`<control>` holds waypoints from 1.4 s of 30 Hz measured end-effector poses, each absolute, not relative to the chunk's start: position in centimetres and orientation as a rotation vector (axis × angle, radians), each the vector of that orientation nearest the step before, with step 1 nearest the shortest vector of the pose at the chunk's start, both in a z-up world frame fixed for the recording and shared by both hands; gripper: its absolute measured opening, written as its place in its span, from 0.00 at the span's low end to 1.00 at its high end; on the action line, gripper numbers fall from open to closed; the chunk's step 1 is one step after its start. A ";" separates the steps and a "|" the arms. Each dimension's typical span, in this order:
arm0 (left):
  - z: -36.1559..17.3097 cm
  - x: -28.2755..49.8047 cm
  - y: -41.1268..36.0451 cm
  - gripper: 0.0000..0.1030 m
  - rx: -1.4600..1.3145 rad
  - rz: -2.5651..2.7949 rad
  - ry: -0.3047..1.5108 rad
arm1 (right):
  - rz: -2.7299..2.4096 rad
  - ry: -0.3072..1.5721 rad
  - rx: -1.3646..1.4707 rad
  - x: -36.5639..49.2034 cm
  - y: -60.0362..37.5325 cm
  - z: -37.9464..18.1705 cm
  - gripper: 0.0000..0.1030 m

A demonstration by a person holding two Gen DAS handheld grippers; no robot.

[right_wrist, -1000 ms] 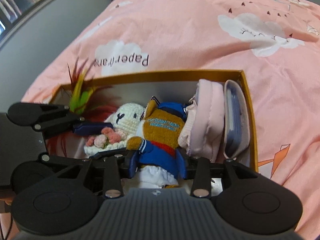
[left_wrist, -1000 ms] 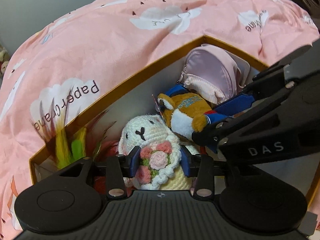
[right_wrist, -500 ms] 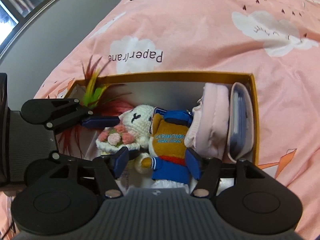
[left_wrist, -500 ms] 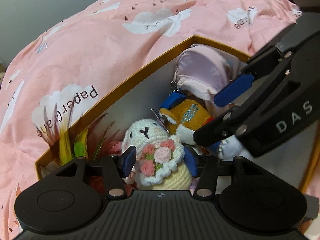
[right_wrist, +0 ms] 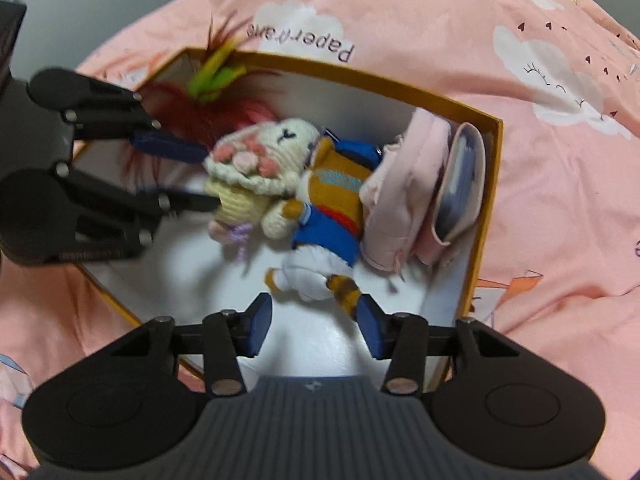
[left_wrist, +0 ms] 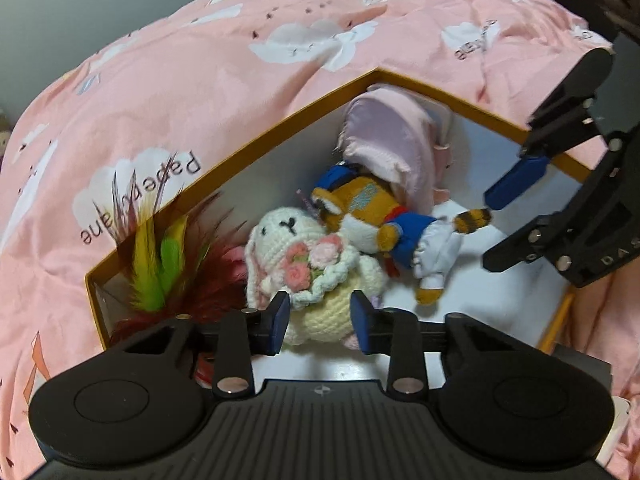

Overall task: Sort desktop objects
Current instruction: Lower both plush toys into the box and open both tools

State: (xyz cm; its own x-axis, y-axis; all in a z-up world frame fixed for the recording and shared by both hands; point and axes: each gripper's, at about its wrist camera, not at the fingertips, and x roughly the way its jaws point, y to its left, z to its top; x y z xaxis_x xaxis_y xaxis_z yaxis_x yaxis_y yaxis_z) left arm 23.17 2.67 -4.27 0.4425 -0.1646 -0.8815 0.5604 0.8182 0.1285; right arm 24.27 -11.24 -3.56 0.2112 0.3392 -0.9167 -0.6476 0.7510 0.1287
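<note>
Bedcover: a pink quilt [left_wrist: 208,92] printed with white clouds and "Paper Crane" lettering lies under everything.
Box: an open cardboard box [left_wrist: 256,142] with mustard-yellow outer walls and a white inside sits on the quilt; all the small things lie in it.
Pouch: a pale pink satin pouch [left_wrist: 390,140] stands on edge in the far corner, with a flat pink-rimmed case [right_wrist: 460,184] holding something dark between it and the end wall.
Feathers: a bunch of dark red, yellow and green feathers [left_wrist: 160,264] fills the opposite end.
Fox toy: an orange plush in a blue jacket and cap [right_wrist: 332,208] lies on the box floor, its head against the pouch.
Bunny: a white crocheted rabbit with a pink rose bouquet [left_wrist: 304,268] lies touching the fox toy and the feathers.
Left gripper [left_wrist: 320,320]: its jaws have just been closing and now flank the bunny's lower body, the blue pads at its sides; whether they press in is unclear.
Right gripper [right_wrist: 316,330]: its jaws have just been narrowing but grip nothing; the fox toy's striped tail lies just beside the right pad.
</note>
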 end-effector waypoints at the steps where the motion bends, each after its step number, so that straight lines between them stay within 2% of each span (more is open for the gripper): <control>1: -4.4 23.4 2.7 0.35 0.425 -0.461 1.034 | 0.693 1.179 -0.320 24.3 -11.1 -3.6 0.47; 4: -4.3 24.0 3.1 0.35 0.383 -0.464 1.044 | 0.671 1.206 -0.332 24.8 -10.6 -3.6 0.46; 7: -4.3 24.2 3.3 0.35 0.351 -0.462 1.063 | 0.637 1.201 -0.384 25.3 -9.9 -4.0 0.39; 15: -4.6 24.0 3.7 0.34 0.305 -0.462 1.064 | 0.687 1.245 -0.462 25.8 -8.0 -4.8 0.40; 19: -4.7 24.0 4.0 0.34 0.272 -0.460 1.062 | 0.652 1.263 -0.472 26.4 -7.4 -6.4 0.28; 23: -4.8 23.9 4.0 0.33 0.253 -0.452 1.046 | 0.660 1.238 -0.340 27.1 -8.2 -6.7 0.25; 28: -4.9 24.3 3.6 0.33 0.246 -0.434 1.049 | 0.661 1.178 -0.316 26.7 -8.0 -6.5 0.24; 36: -6.9 24.8 2.9 0.33 0.280 -0.404 1.131 | 0.620 1.232 -0.291 27.3 -8.1 -7.9 0.24; 42: -6.7 24.6 3.2 0.34 0.279 -0.415 1.120 | 0.626 1.229 -0.269 27.3 -8.4 -7.7 0.26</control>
State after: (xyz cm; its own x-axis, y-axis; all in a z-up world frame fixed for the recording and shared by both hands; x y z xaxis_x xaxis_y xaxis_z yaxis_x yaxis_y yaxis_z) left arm 24.63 3.23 -6.70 0.3718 -0.1807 -0.9105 0.4564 0.8897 0.0098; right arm 27.34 -8.41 -7.66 0.1959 0.2995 -0.9338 -0.5791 0.8038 0.1363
